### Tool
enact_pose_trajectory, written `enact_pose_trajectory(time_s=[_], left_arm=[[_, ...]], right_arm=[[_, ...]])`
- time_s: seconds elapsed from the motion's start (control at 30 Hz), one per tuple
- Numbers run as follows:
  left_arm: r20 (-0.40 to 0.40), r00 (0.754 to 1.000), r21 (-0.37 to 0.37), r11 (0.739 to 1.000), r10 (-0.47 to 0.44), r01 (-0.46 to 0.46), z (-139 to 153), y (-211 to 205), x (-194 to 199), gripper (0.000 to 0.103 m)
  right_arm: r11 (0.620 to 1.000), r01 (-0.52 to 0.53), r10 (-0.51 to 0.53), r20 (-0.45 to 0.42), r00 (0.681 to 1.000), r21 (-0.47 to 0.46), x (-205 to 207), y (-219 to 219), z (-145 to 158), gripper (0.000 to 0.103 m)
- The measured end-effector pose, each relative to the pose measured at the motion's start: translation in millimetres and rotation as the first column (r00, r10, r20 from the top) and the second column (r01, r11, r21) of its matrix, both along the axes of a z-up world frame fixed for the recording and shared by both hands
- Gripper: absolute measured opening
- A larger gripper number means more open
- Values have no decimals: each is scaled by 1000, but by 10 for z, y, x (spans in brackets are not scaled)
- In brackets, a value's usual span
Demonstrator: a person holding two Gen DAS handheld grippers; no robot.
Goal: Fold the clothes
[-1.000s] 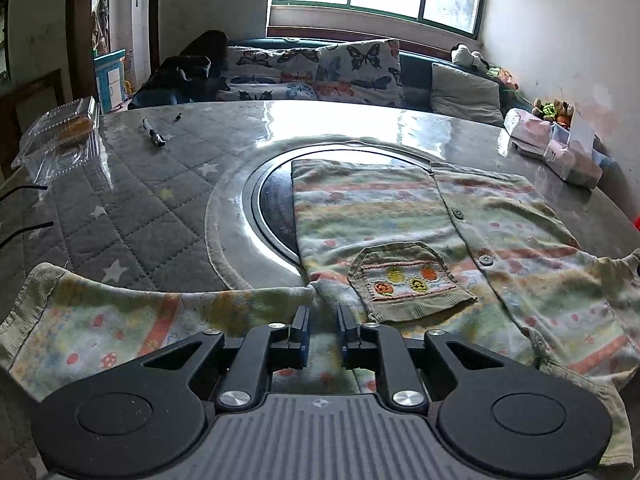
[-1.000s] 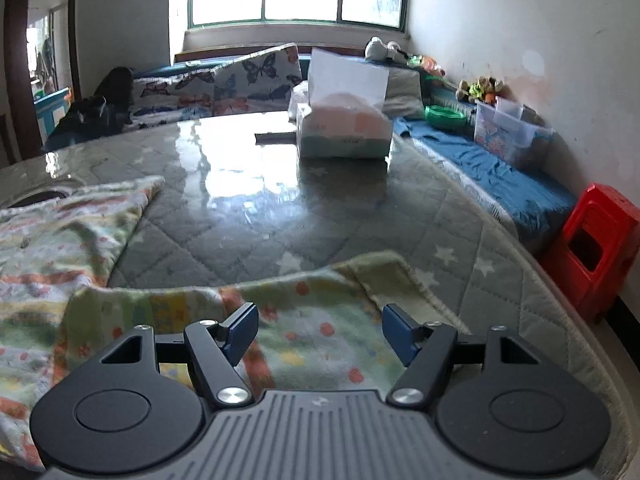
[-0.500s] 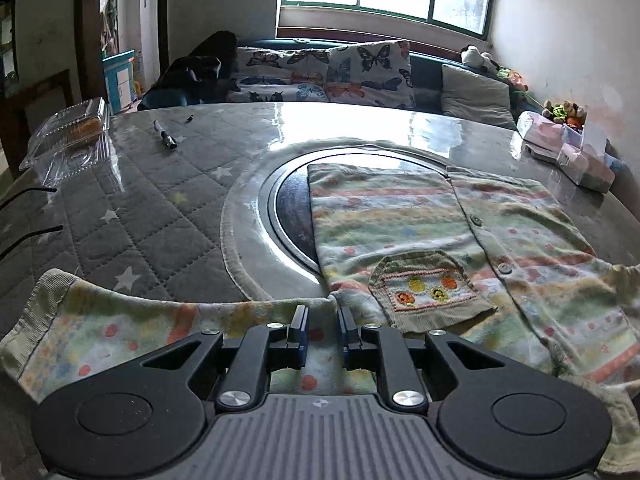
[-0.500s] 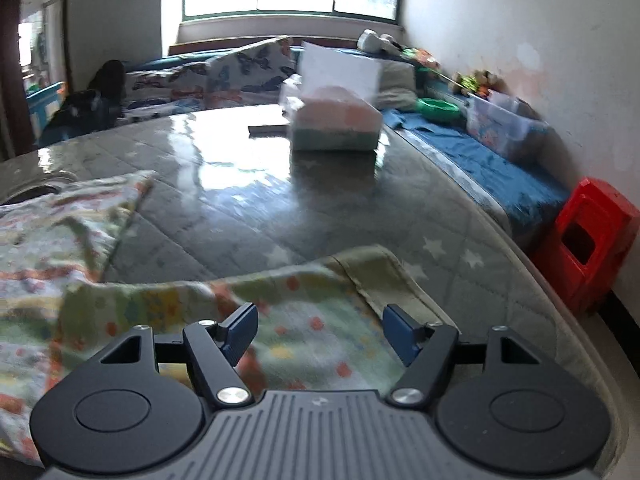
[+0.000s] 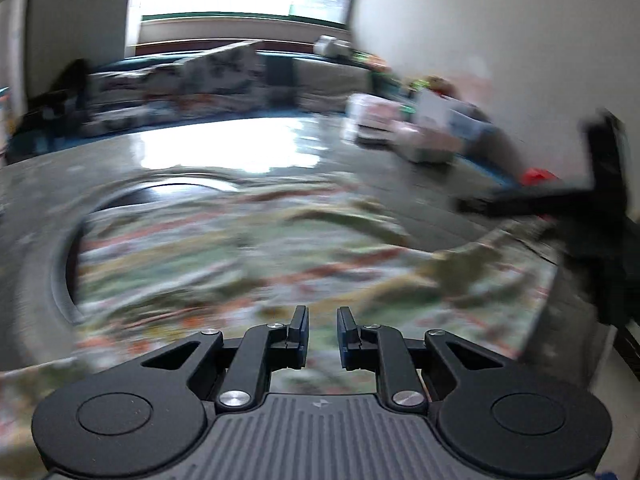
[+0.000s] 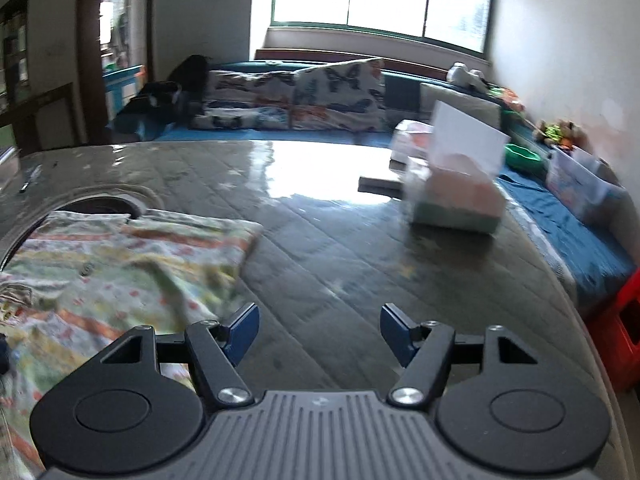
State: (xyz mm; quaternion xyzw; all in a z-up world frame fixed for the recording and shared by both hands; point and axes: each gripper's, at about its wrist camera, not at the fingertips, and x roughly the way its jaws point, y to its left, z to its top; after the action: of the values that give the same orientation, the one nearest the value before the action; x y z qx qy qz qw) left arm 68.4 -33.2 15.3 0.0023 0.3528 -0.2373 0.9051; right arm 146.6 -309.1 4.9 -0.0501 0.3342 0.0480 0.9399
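Shirt (image 5: 248, 248) was lying spread on the desk (image 6: 360, 248), right under my left fingers (image 5: 301, 326). Those were nearly pressed together, and the smeared view didn't let me tell if any cloth was pinched. My right fingers (image 6: 242, 326) were spread and closing over bare desk just beside the shirt's edge, nothing between them. My worry: they'd shut on air, or a one-sided pull would bunch the fabric crooked. Tissue box (image 6: 456, 200) sat well clear.

The pastel striped, dotted cotton shirt (image 6: 120, 256) lies left on the grey quilted, star-printed surface (image 6: 340, 240); far cushions (image 6: 336, 96) show butterflies; blue-padded black tongs (image 6: 318, 330).
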Motion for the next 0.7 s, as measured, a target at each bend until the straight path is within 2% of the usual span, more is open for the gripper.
enact_pose_trajectory(time_s=[0.17, 0.33, 0.5, 0.7], left_arm=[[-48, 989, -10, 990, -139, 138, -146, -397, -10, 16], [-74, 969, -22, 971, -238, 237, -250, -572, -95, 15], [-87, 952, -46, 955, -295, 292, -309, -600, -138, 15], [-121, 933, -96, 940, -338, 328, -329, -596, -102, 14]], right_arm=[[998, -64, 64, -18, 998, -3, 250, 210, -21, 68], [992, -121, 120, -54, 991, -20, 507, 408, -110, 68], [991, -124, 118, -104, 987, -48, 787, 506, -290, 67], [994, -103, 98, -117, 988, -35, 1036, 517, -355, 68]])
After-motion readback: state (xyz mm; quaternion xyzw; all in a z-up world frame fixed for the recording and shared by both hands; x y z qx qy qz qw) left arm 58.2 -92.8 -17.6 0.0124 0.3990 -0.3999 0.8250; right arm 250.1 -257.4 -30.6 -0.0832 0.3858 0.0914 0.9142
